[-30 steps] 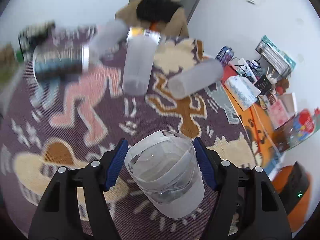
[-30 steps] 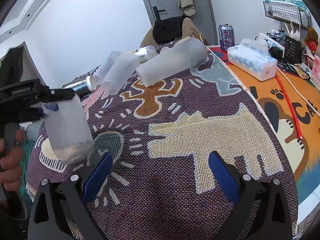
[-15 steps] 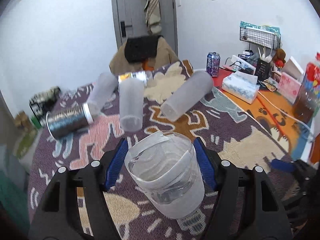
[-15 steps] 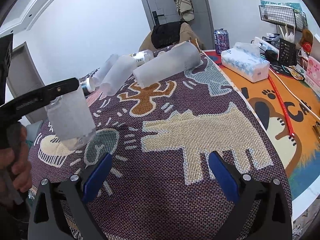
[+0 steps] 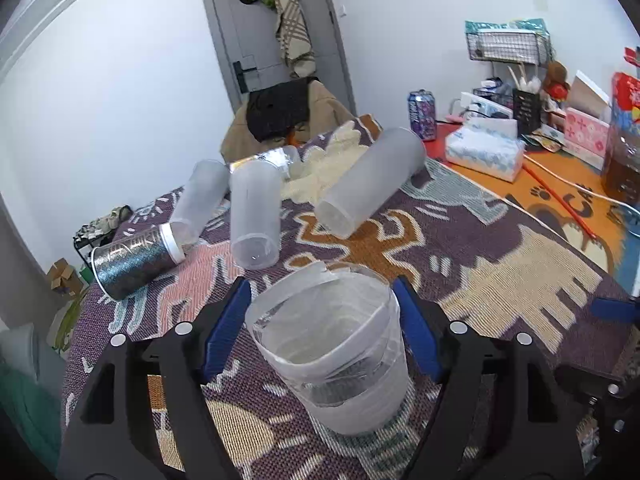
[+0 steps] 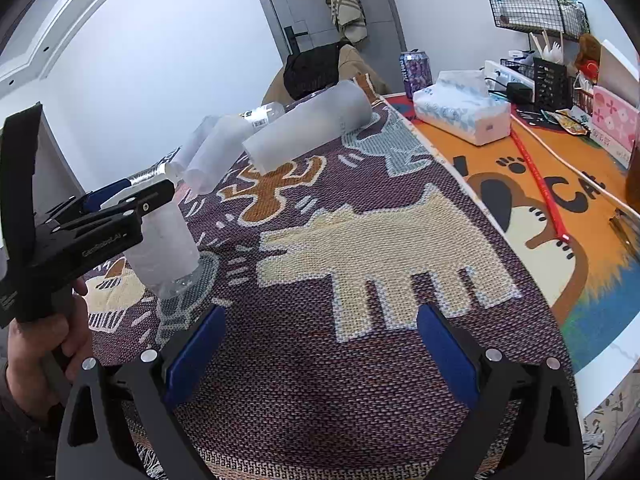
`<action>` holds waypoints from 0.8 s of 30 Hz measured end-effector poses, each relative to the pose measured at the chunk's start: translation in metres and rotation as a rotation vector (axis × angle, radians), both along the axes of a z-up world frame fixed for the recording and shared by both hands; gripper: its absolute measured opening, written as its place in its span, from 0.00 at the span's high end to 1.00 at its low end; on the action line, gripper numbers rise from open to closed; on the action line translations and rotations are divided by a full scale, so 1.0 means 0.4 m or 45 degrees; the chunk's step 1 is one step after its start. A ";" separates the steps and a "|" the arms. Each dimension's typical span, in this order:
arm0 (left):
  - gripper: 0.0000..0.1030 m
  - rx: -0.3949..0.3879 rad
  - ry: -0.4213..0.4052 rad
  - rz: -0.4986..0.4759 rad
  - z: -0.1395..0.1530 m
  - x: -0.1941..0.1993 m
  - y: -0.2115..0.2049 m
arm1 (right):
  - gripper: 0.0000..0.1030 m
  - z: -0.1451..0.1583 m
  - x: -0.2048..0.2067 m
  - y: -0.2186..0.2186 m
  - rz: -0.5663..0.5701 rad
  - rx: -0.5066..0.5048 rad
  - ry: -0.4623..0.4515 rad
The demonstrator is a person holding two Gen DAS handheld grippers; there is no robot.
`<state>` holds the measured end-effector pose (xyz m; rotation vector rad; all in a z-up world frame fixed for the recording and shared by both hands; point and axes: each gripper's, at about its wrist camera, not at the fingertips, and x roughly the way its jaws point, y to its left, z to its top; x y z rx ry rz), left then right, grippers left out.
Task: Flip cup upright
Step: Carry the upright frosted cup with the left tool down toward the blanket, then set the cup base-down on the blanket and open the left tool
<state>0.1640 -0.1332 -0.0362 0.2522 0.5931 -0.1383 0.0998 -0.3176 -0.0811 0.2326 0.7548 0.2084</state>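
Cup (image 5: pixel 332 344) frosted, clear-based, mouth up

The cup (image 5: pixel 332 344) is a short clear plastic tumbler with a frosted, label-like band around its wall, standing mouth up. It sits near the left, near edge of the patterned purple cloth (image 6: pixel 360 380); the right wrist view shows its base (image 6: pixel 176 284) touching or just above the weave.

A patterned woven cloth (image 6: pixel 360 380) covers the table, with frosted tumblers (image 5: pixel 372 184) lying toppled on it.
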 end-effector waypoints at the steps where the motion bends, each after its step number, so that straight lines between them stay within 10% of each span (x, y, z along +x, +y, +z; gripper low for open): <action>1: 0.21 -0.017 0.028 -0.010 -0.001 -0.001 0.003 | 0.08 0.000 0.000 0.004 0.008 0.001 -0.003; 13: 0.07 -0.138 0.078 -0.049 0.064 -0.051 0.014 | 0.08 0.023 -0.025 0.003 0.012 0.005 -0.048; 24: 0.05 -0.141 -0.109 0.032 0.152 -0.156 0.079 | 0.07 0.064 -0.062 0.032 0.055 0.017 -0.115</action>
